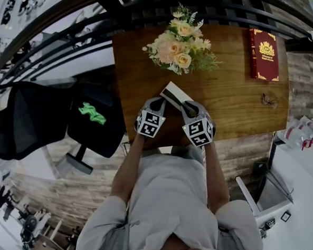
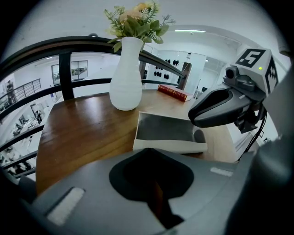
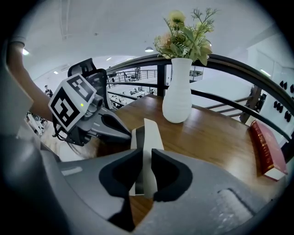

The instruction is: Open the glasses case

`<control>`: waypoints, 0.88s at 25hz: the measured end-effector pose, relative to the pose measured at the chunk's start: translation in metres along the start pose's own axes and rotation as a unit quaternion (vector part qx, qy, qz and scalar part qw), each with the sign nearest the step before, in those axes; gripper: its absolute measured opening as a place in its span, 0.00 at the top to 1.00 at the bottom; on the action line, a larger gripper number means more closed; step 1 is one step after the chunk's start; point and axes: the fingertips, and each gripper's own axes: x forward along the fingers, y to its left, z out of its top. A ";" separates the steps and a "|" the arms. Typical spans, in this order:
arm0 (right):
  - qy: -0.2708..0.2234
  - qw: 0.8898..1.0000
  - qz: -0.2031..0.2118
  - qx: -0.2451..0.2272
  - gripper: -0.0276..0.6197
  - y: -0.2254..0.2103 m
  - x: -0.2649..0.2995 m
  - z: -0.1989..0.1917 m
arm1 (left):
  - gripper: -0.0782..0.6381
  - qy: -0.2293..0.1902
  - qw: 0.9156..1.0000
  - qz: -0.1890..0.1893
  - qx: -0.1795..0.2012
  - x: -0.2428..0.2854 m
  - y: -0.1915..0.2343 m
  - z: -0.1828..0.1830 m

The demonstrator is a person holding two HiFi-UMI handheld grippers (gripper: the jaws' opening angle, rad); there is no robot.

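Observation:
The glasses case [image 1: 171, 93] is a flat cream box with a grey face, lying on the wooden table [image 1: 237, 105] just in front of both grippers. My right gripper [image 1: 188, 105] is at its near right end. In the right gripper view the jaws [image 3: 143, 158] are closed on the case's thin cream edge panel [image 3: 149, 133], which stands upright between them. My left gripper [image 1: 158, 102] is at the near left end with its tip against the case's side [image 3: 132, 137]. In the left gripper view its jaws [image 2: 154, 158] are together, and the case [image 2: 167, 131] lies just ahead of them.
A white vase of flowers [image 1: 182, 47] stands behind the case. A red book [image 1: 264, 54] lies at the far right of the table and a pair of glasses [image 1: 269, 99] nearer the right edge. A black office chair [image 1: 56, 118] is left of the table. A dark railing [image 2: 69, 46] runs behind.

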 end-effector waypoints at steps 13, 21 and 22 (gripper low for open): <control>-0.011 1.000 -0.005 0.004 0.89 -0.012 -0.003 0.004 | 0.86 -0.011 1.000 0.009 -0.002 -0.003 0.000 0.005; -0.015 1.000 -0.007 0.011 0.90 -0.020 -0.003 0.005 | 0.86 -0.021 1.000 0.017 -0.010 -0.001 0.002 0.011; -0.015 1.000 -0.007 0.012 0.90 -0.021 -0.003 0.005 | 0.86 -0.021 1.000 0.017 -0.010 -0.001 0.002 0.011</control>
